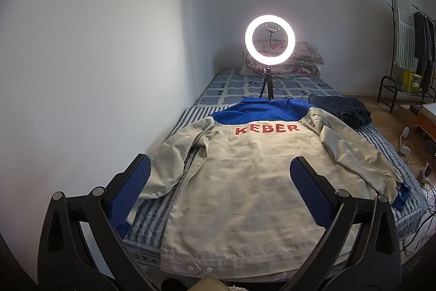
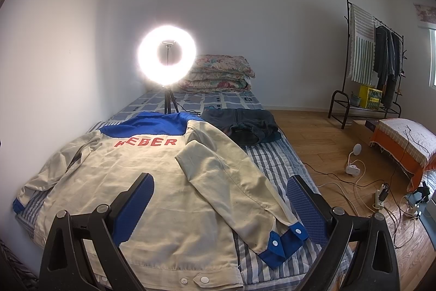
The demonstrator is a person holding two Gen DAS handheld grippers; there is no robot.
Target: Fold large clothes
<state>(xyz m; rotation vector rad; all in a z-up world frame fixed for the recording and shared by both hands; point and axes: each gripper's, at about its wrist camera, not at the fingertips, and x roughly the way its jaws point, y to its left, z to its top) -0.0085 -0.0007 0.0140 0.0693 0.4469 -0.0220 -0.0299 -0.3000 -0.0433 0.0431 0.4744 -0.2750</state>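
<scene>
— Two grippers hung over the bed (image 1: 174,212), did they? How did each stand?

— Both were spread wide and held nothing. The left gripper (image 1: 220,171) hovered above the lower back of the jacket (image 1: 245,182); the right gripper (image 2: 220,184) hovered nearer the jacket's right sleeve (image 2: 231,182).

— And the jacket itself?

— It lay back-up and flat on the striped bedcover, hem toward the cameras, the red letters (image 1: 267,128) showing under the blue yoke. Its left sleeve (image 1: 174,157) trailed toward the wall; the right sleeve slanted outward, with its blue cuff (image 2: 283,242) near the bed's edge.

— What crowded it?

— A lit ring light (image 1: 269,38) on a small tripod (image 1: 266,85) stood just beyond the collar. A dark folded garment (image 2: 245,124) lay beside the right shoulder, and folded quilts (image 2: 218,72) were stacked at the far end. Cables (image 2: 354,182) strewed the wooden floor, and a clothes rack (image 2: 376,59) stood by the far wall.
</scene>
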